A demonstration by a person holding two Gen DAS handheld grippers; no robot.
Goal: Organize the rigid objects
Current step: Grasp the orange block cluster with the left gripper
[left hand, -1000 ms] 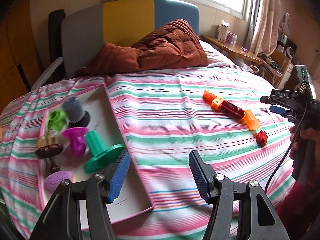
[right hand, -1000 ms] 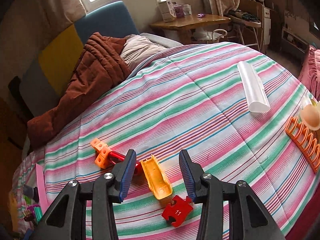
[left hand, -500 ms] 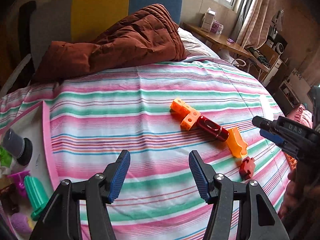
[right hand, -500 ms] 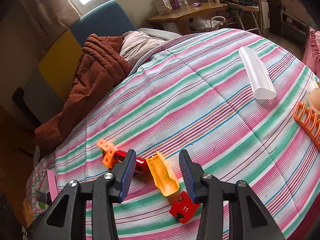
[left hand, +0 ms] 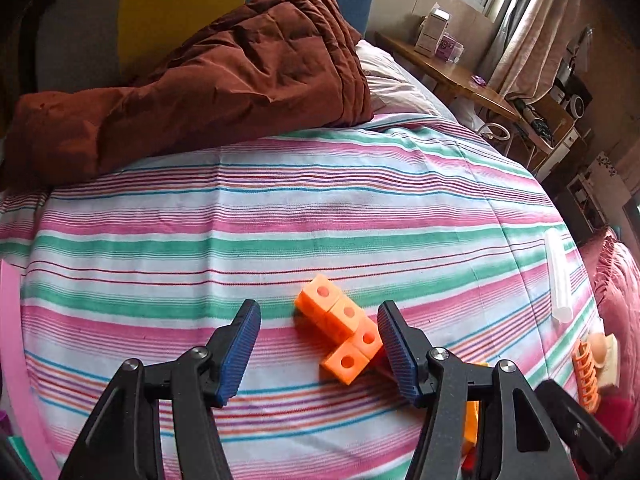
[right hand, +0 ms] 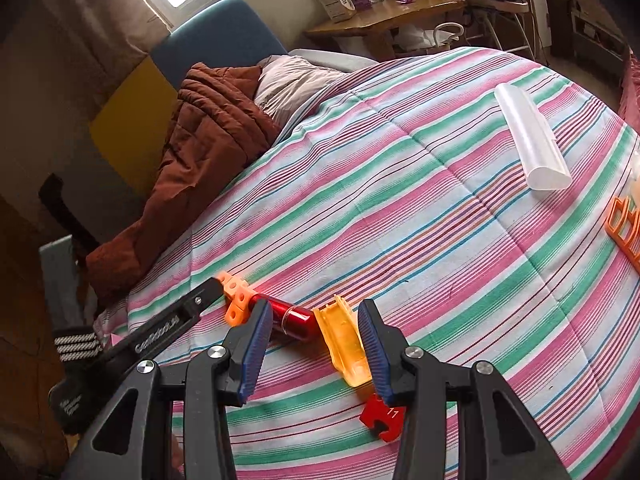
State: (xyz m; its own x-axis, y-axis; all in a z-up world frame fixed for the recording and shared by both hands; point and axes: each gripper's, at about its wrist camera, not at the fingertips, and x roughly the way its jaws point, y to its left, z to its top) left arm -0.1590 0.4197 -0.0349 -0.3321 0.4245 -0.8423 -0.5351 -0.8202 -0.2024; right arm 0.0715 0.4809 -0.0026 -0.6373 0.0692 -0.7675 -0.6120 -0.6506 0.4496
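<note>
Left gripper [left hand: 318, 346]: jaws apart, nothing pressed between the blue pads; it hovers low over the striped bedspread [left hand: 280, 216].
Orange cube cluster [left hand: 342, 334]: lies on the bedspread between the left gripper's fingers, closer to the right-hand finger; whether that pad touches the nearest cube is hard to tell.
Right gripper [right hand: 310, 350]: jaws apart, gripping nothing.
Yellow-orange scoop-shaped piece [right hand: 344, 340]: lies between the right gripper's fingers, just beside the right-hand pad.
Red cylinder [right hand: 292, 318]: lies on its side between the cube cluster and the scoop piece, partly behind the right gripper's left-hand finger.
Red puzzle piece [right hand: 380, 416]: flat on the bedspread, just under the right-hand finger.
Pink tray edge [left hand: 12, 340]: at the far left of the left wrist view.
White tube [right hand: 530, 144]: farther off, well apart from both grippers.
Orange rack [right hand: 626, 228]: at the right edge.
Brown quilt [left hand: 208, 80]: heaped at the head of the bed.
</note>
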